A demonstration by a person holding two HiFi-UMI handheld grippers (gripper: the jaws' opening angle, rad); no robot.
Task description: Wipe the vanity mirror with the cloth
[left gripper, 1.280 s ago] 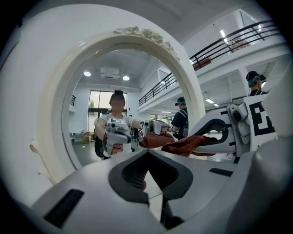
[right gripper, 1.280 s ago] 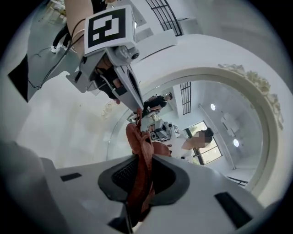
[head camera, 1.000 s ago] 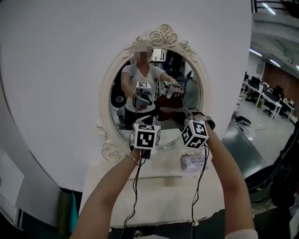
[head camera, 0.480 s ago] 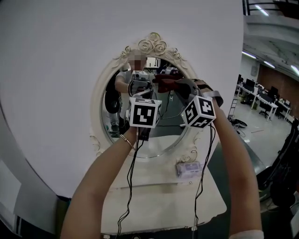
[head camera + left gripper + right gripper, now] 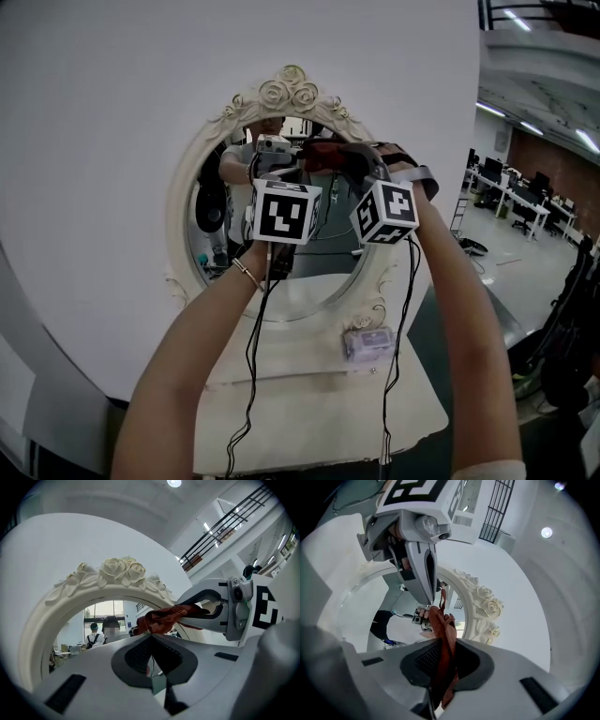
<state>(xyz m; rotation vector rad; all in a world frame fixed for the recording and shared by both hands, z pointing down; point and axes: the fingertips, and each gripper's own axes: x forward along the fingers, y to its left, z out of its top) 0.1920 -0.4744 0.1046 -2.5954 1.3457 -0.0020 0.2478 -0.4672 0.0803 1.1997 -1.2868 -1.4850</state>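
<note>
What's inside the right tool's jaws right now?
A rust-red cloth, clamped between the right tool's jaws, its free end sticking out toward the mirror. The part pinched deeper in the grip is covered by the tool's body.

1. Left gripper (image 5: 153,635): pale grey shell, dark ridged pads (image 5: 136,653), white cube (image 5: 286,212) with black square markers.
2. Right gripper (image 5: 436,643): same build, same kind of cube (image 5: 385,212).
3. Black cables (image 5: 251,352) hang below both.
4. Thin bracelet (image 5: 246,274) on the left wrist.
</note>
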